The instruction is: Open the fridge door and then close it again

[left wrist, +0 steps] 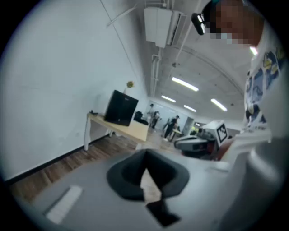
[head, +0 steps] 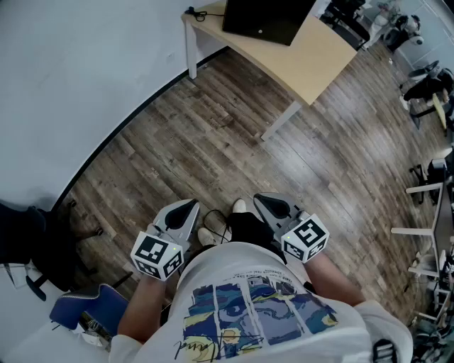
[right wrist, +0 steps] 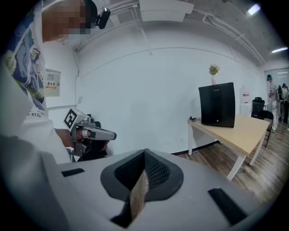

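Note:
No fridge shows in any view. My left gripper [head: 189, 208] is held low in front of the person's body, pointing forward over the wood floor [head: 213, 142], its jaws shut and empty. My right gripper [head: 264, 201] hangs beside it at the same height, also shut on nothing. In the left gripper view the dark pads [left wrist: 135, 173] meet at a point, and the right gripper [left wrist: 179, 143] shows beyond them. In the right gripper view the ribbed pads [right wrist: 156, 171] touch at the tip, and the left gripper [right wrist: 113, 134] shows to the left.
A light wooden desk [head: 312, 57] with a black monitor [head: 266, 18] stands ahead by the white wall [head: 71, 71]. A black chair [head: 28, 241] and a blue object [head: 85, 308] sit at the left. Office chairs [head: 425, 85] and white frames crowd the right edge.

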Available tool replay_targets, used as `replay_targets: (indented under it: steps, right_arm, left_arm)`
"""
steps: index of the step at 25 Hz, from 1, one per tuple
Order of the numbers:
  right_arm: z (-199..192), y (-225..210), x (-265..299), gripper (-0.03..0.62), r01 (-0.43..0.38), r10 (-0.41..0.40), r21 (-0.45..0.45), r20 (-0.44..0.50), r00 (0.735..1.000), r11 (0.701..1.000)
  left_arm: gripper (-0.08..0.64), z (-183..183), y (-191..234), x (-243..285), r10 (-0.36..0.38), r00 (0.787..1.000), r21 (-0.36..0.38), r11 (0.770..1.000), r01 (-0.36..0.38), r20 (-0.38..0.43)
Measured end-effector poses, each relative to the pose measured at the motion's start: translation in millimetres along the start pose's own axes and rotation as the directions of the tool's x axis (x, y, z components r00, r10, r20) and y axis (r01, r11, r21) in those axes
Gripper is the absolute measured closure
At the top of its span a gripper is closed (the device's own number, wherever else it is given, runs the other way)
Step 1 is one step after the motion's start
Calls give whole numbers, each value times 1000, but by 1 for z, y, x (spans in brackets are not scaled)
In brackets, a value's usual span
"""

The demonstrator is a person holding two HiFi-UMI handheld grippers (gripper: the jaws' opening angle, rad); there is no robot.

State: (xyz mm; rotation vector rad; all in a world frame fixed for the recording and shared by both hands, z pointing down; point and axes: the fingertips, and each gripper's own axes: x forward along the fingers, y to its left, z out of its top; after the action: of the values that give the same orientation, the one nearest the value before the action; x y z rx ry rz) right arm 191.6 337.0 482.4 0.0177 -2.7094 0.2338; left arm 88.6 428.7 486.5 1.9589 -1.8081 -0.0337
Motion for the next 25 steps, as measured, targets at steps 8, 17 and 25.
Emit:
replay_targets:
  steps: [8, 17, 25]
  right_arm:
    - [16, -68, 30, 580, -30, 30, 3, 21, 999, 1000]
    - [56, -180, 58, 580, -133, 132, 30, 54, 990, 991]
    - [83, -279, 69, 575, -94, 93, 12, 87, 992, 996]
  left_arm:
    - [551, 24, 26, 68, 1, 1000, 27, 1000, 0, -26]
    - [551, 99, 40, 178, 18, 1000, 66, 998, -16, -19]
    - [546, 144, 61, 273, 19, 1000, 69, 997, -18, -7]
